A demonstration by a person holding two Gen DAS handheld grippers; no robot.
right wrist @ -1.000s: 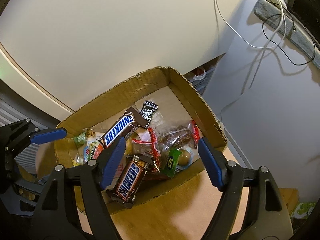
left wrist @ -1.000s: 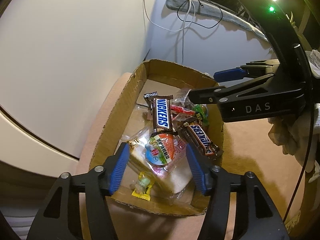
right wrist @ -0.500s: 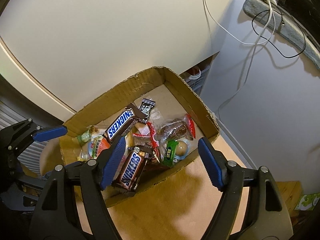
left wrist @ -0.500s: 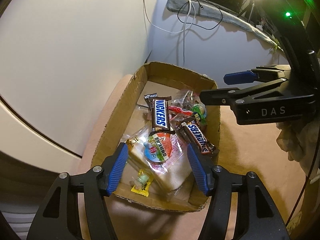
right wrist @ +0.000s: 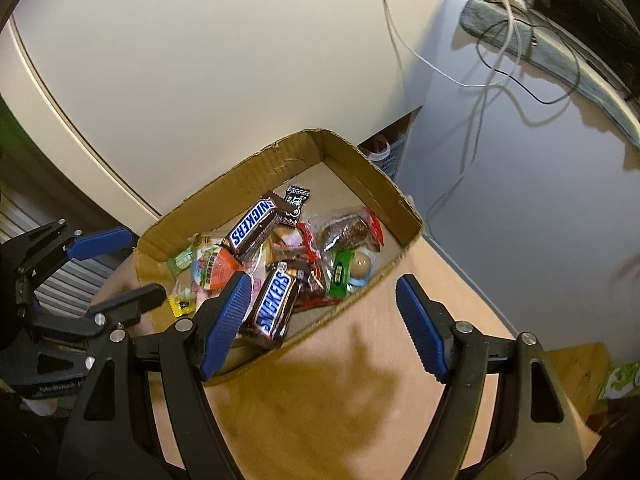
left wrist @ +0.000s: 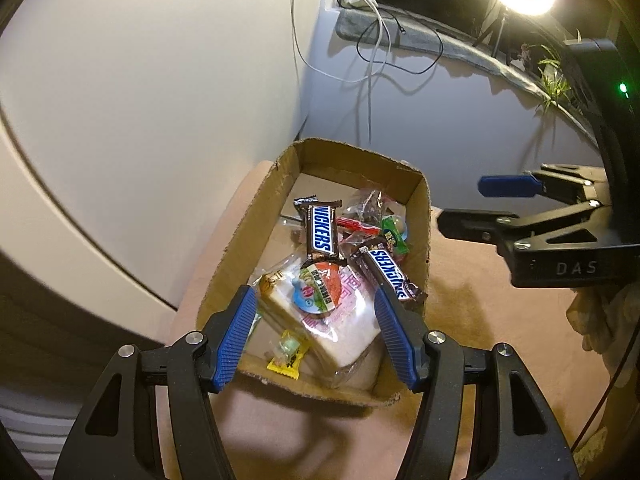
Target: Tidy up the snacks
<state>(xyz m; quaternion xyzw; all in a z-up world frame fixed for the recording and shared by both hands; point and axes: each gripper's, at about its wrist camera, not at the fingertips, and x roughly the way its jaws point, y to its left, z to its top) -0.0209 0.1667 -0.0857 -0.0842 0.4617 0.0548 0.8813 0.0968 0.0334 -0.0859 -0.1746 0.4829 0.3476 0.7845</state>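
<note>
Your left claw (left wrist: 314, 336) hangs with its ribbed blue pads spread wide and nothing between them, poised above the near end of the shallow torn-edged brown cardboard box (left wrist: 240, 248) on the tan bench (left wrist: 480, 320). Your right claw (right wrist: 320, 324) is likewise spread and empty, hovering over the box's near wall. All the snacks seem gathered in the box, so you look to be between picks or finishing. Directly ahead of the left claw lies the soft clear-wrapped white sandwich (left wrist: 332, 320), crinkly and yielding; just beyond sit two glossy brown Snickers bars (left wrist: 322, 232), firm and slippery. Any next pick calls for a straight descent.
</note>
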